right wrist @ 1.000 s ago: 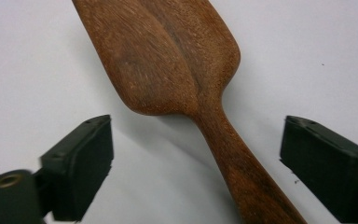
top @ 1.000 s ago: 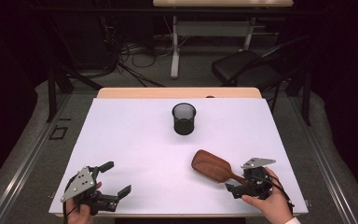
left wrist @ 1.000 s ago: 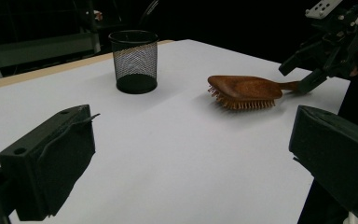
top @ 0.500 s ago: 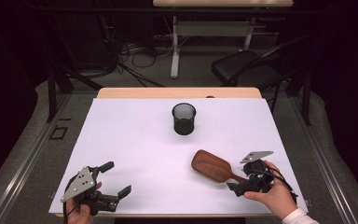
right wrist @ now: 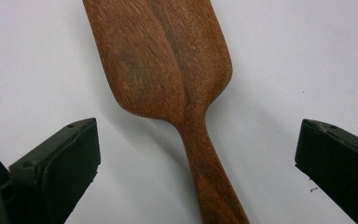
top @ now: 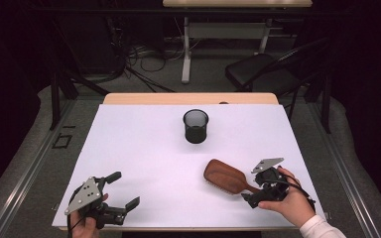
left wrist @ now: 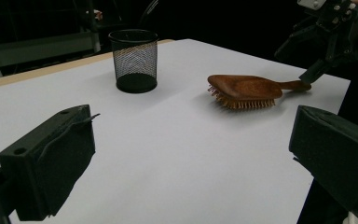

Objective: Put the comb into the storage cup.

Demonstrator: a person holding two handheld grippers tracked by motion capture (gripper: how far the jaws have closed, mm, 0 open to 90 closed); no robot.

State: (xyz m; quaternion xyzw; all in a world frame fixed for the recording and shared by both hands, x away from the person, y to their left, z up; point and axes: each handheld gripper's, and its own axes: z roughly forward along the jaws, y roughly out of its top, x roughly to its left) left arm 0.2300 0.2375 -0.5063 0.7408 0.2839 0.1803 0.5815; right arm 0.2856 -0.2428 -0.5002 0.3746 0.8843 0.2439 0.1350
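The hairbrush [top: 224, 176] lies bristles down on the white desk [top: 144, 148], on the near side of the mesh cup [top: 195, 126] and a little to its right, well apart from it, with its handle pointing toward the person's right hand. Over the last second the right tongs [top: 252, 191] have swung round and come in on that handle: a moment ago they sat just beyond its tip, and now, in the right gripper view, the handle [right wrist: 212, 182] runs straight up between the two black jaws, which stand wide apart on either side without touching the wood. To my eye that means the approach is about done and the grasp is the next thing due; the jaws have only to shut on the thin neck of the handle, and the brush has not shifted from its spot. The left tongs [top: 121, 191] have not stirred, resting at the near left corner of the desk, far to the left of the cup, jaws spread with nothing between them. I can make out no brand, label or writing on the brush, the cup or either tool.
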